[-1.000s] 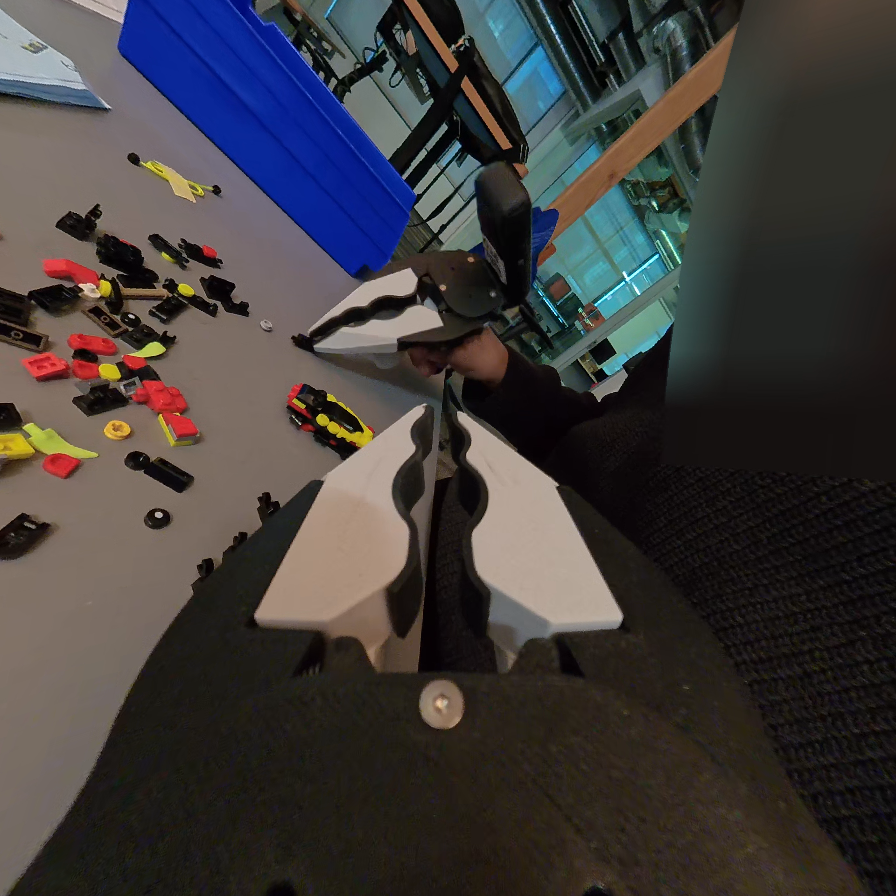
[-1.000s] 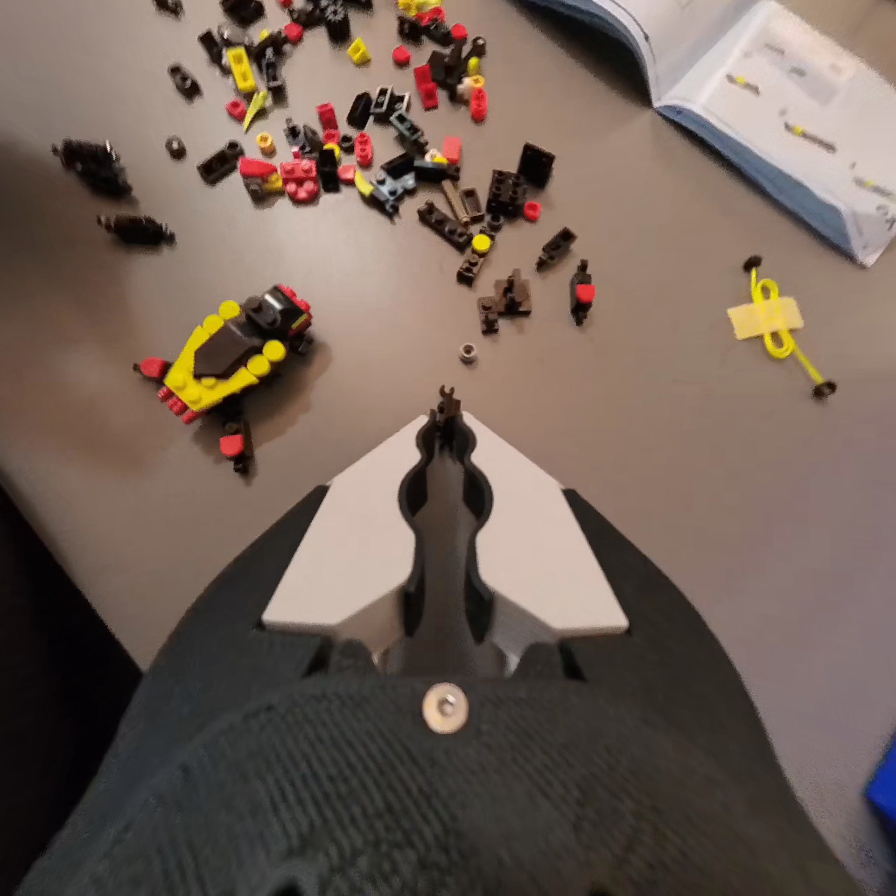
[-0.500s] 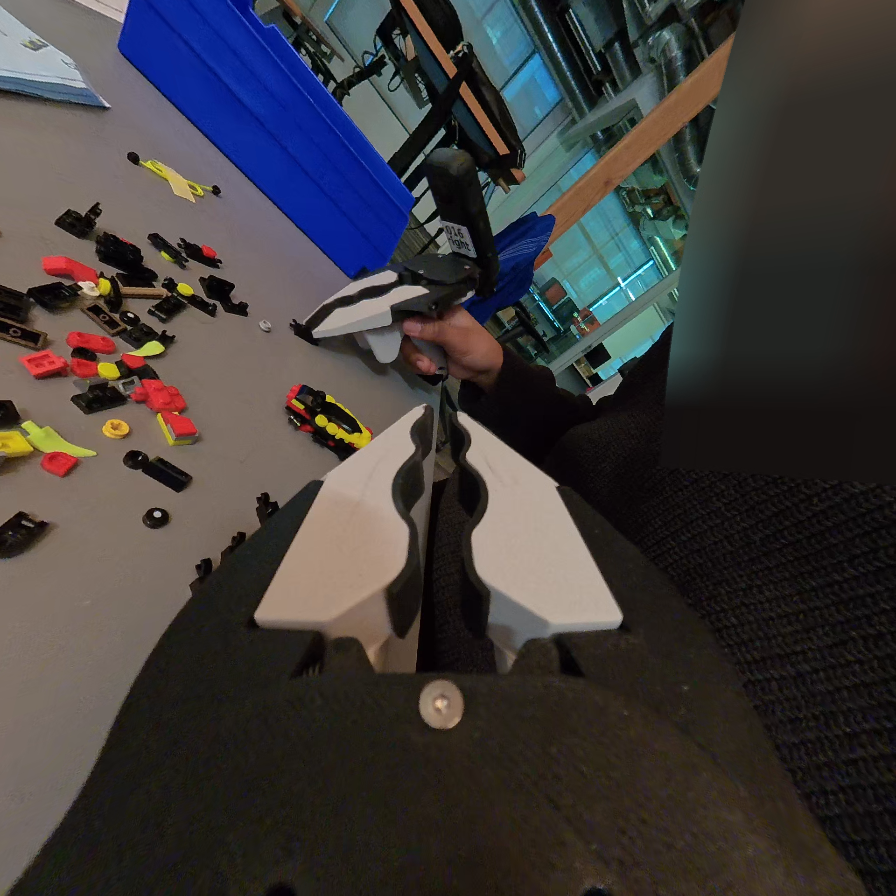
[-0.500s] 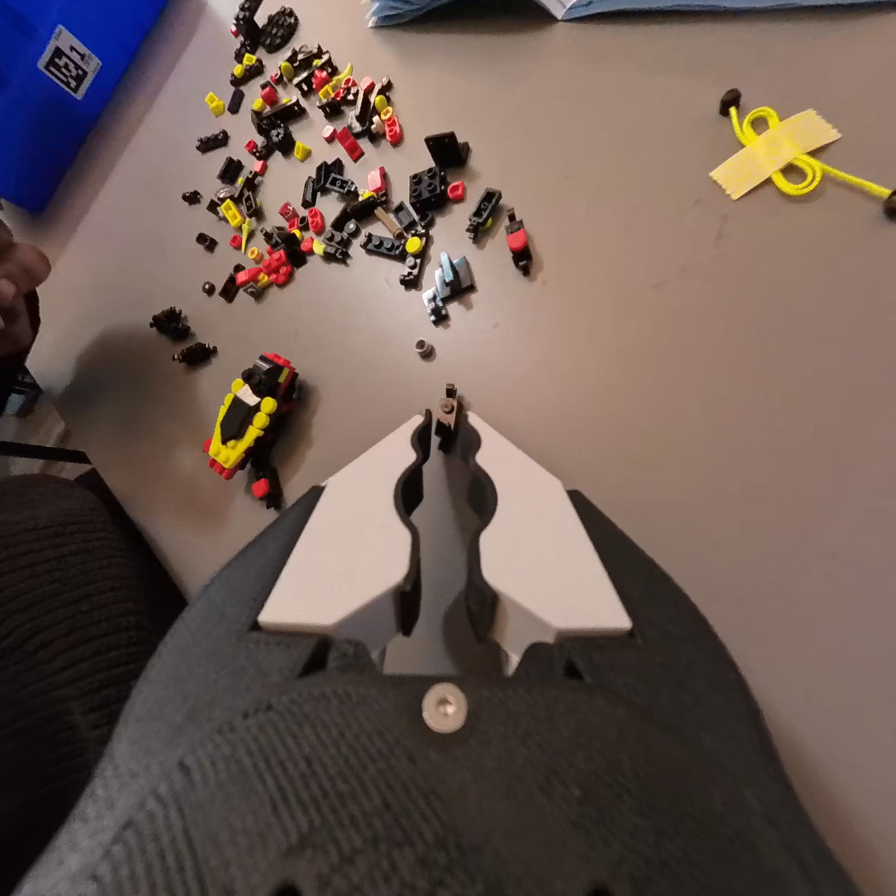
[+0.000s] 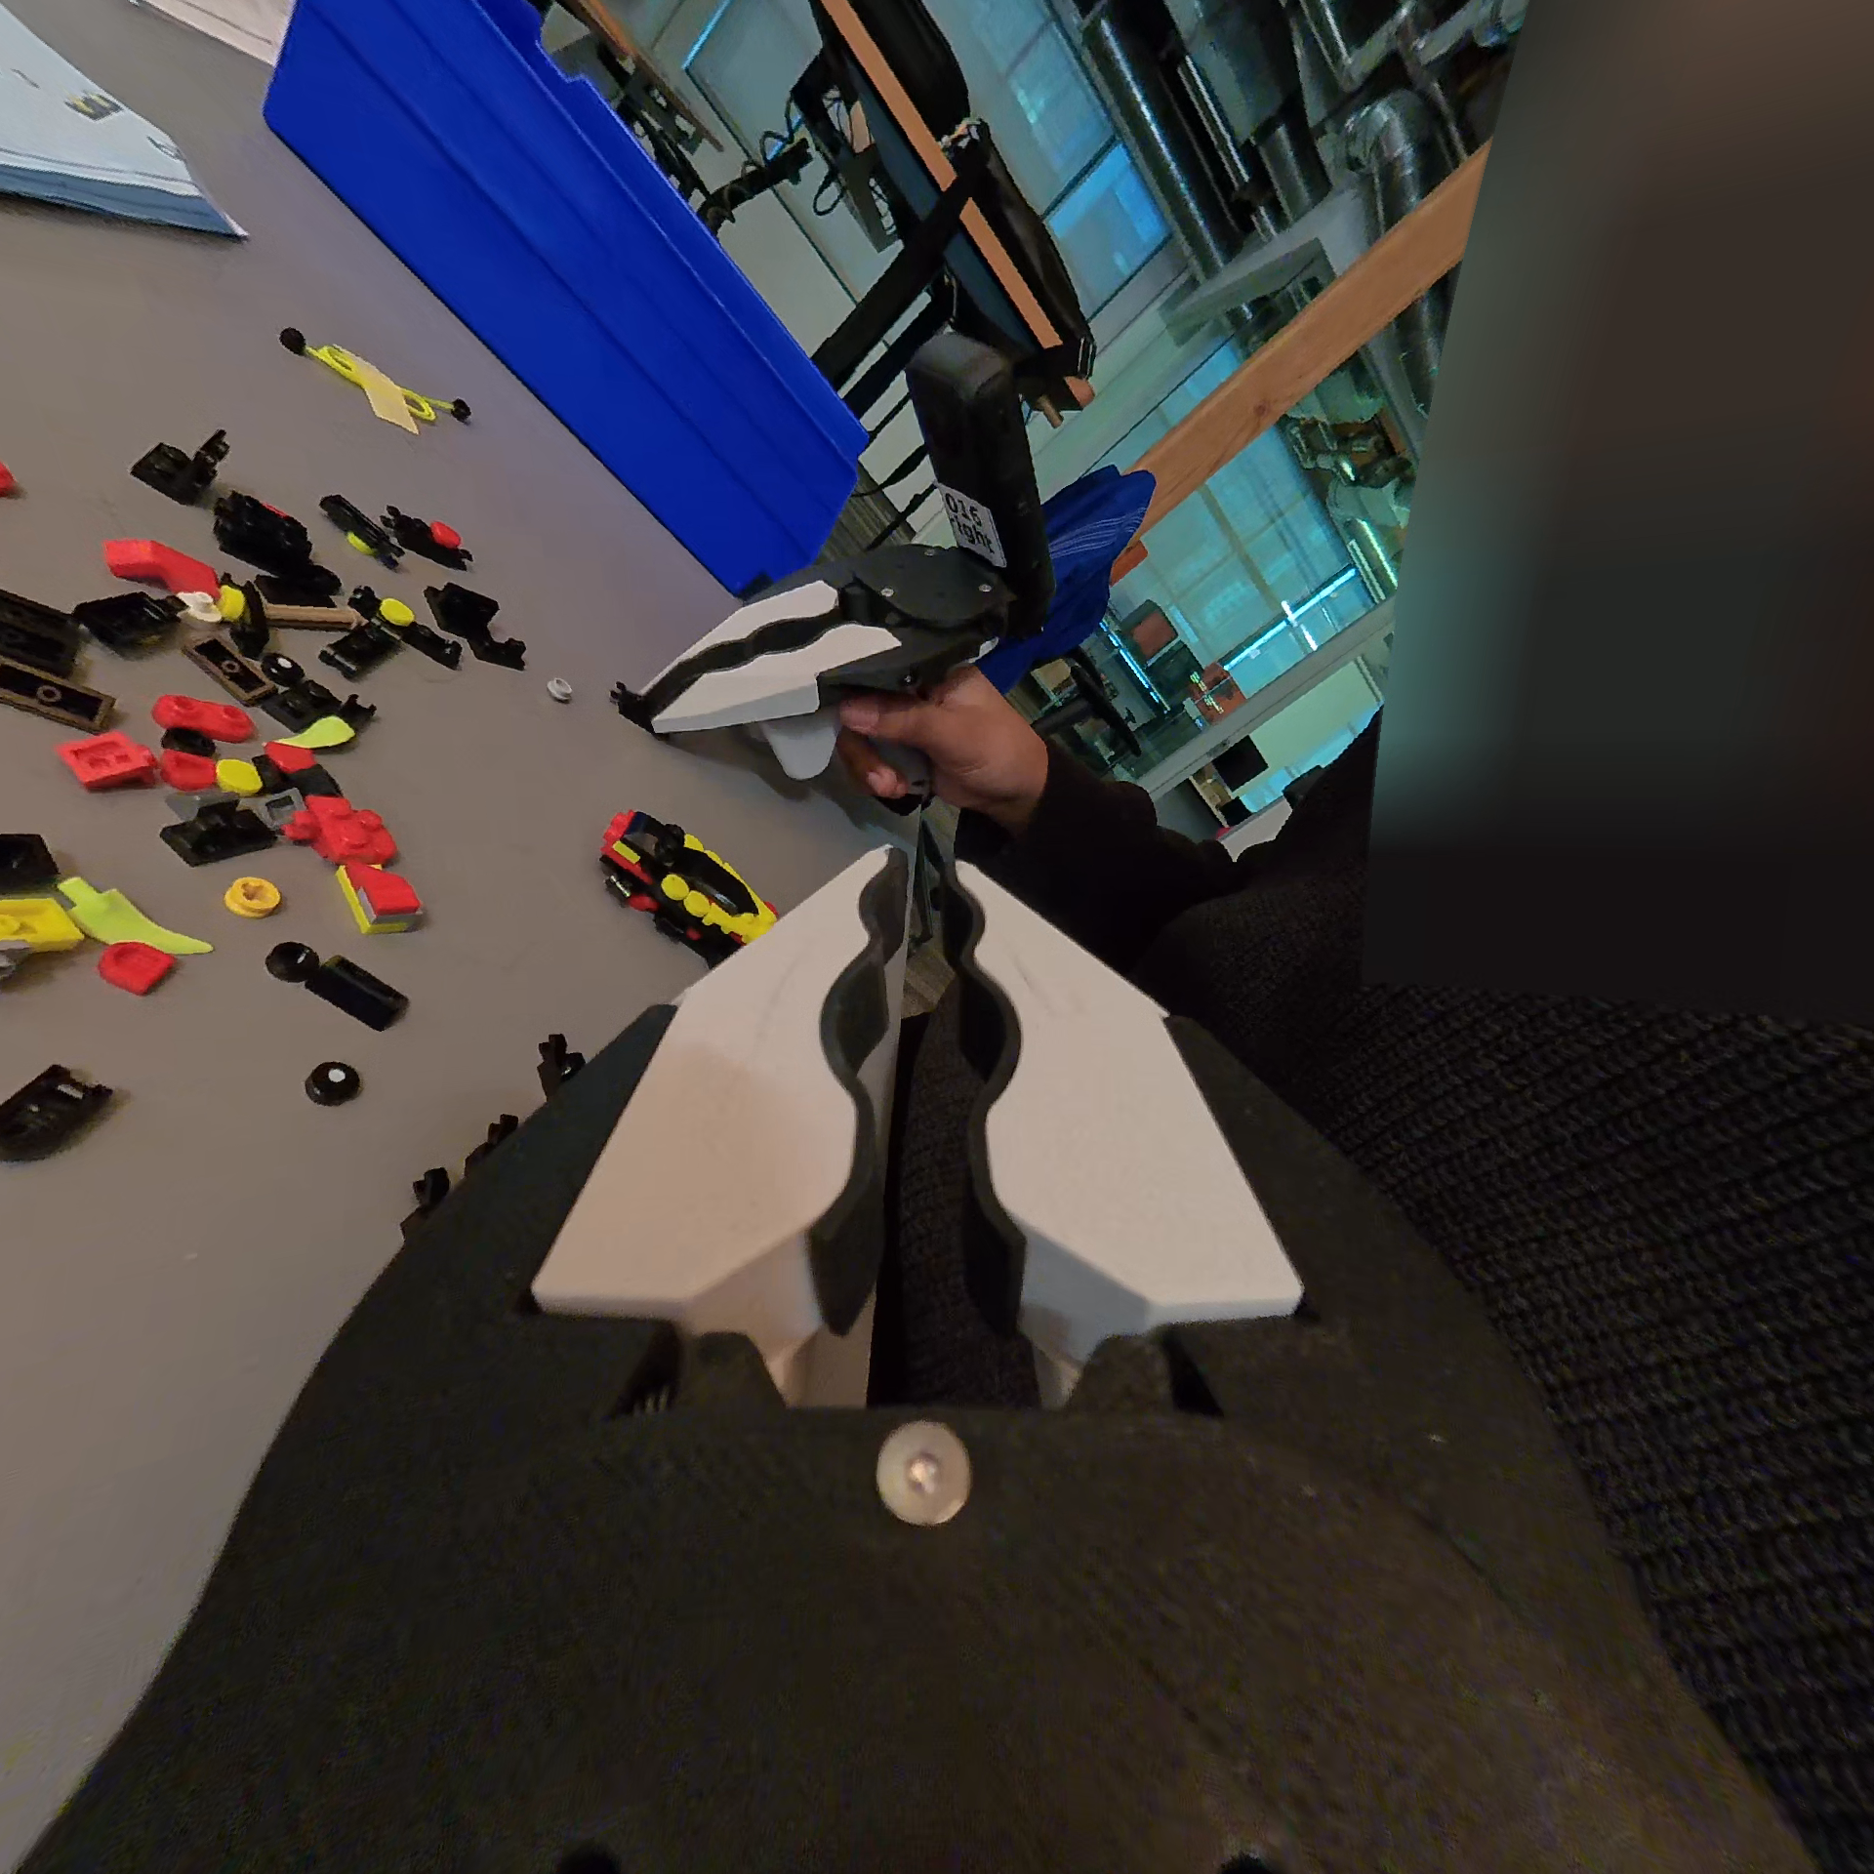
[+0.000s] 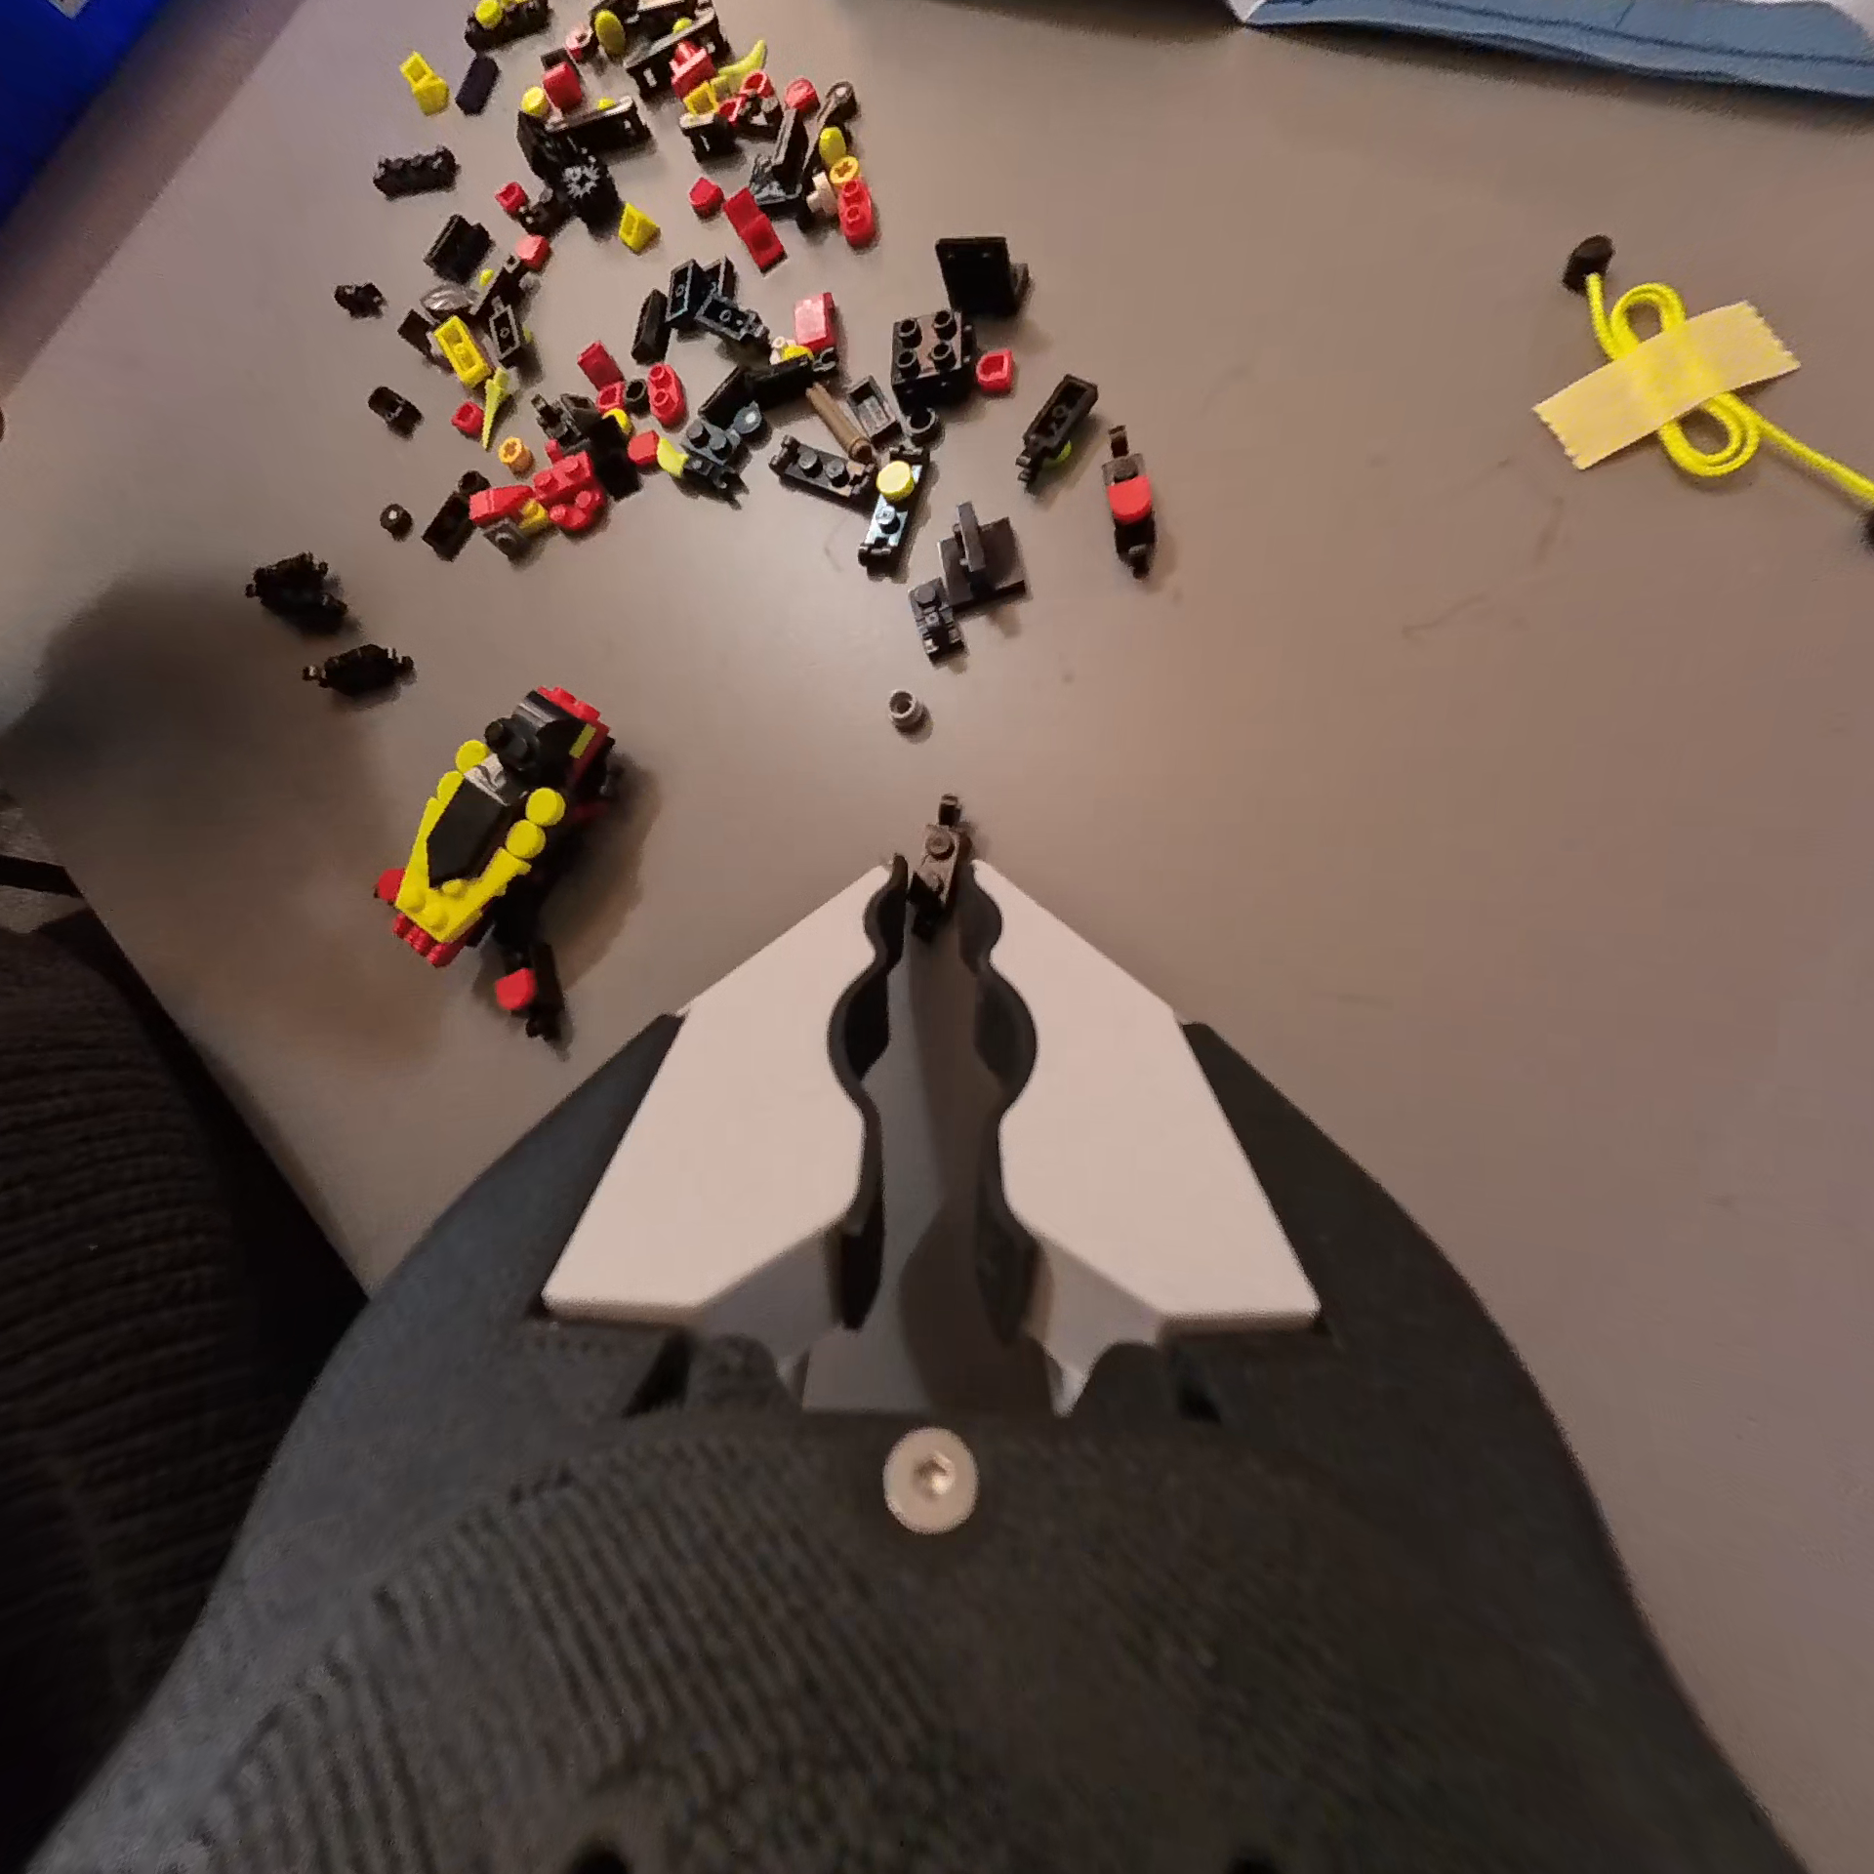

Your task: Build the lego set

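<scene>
My right gripper is shut on a small black brick piece that sticks out past its fingertips, low over the grey table. The left wrist view shows this gripper in a person's hand, with the piece at its tip near the tabletop. A small grey round stud lies just ahead. A small yellow, black and red brick car stands to the left, also in the left wrist view. My left gripper is shut with nothing between its pads, by the table's edge near the car.
Several loose black, red and yellow brick pieces lie farther back on the table. A yellow cord under tape lies at the right. A blue bin and an open booklet stand at the far side. Dark knitted cloth is beside the left gripper. There is about 20 cm between the tips of the two grippers.
My right gripper swung and moved nearer to the pile. Its jaws eased apart and came in again, and the black piece turned in the grasp. The left gripper stayed put.
</scene>
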### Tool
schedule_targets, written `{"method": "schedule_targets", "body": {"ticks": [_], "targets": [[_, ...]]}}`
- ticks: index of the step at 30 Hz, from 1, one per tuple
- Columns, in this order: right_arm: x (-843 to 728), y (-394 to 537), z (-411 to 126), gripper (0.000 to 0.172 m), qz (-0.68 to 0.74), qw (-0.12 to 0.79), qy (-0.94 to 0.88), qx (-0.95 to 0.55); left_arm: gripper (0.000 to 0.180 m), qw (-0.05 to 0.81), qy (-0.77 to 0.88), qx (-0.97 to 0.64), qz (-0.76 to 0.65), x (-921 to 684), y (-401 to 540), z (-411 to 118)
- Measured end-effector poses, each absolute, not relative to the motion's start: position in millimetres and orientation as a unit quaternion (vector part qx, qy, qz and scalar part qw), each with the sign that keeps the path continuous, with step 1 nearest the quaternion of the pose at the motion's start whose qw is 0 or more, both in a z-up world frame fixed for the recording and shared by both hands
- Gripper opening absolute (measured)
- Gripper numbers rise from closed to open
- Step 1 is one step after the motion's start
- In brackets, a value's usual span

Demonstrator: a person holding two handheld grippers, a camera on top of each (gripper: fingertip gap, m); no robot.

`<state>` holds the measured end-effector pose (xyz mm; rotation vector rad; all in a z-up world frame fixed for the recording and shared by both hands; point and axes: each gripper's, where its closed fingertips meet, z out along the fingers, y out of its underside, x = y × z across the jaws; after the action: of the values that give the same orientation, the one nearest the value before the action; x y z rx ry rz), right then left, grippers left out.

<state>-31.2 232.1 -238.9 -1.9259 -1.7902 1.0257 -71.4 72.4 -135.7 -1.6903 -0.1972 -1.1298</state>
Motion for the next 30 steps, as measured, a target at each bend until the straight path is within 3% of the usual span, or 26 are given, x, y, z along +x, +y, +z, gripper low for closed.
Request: {"method": "schedule_targets", "body": {"ticks": [18,30], "targets": [[-30,217,-239,0.007,0.374,0.135,-0.646,-0.652,0.003,0.529,-0.094,-0.706,-0.461,-78,73,-136],[-32,209,-239,0.008,0.376,0.132,-0.655,-0.642,0.005,0.495,-0.126,-0.826,-0.238,-121,73,-186]]}}
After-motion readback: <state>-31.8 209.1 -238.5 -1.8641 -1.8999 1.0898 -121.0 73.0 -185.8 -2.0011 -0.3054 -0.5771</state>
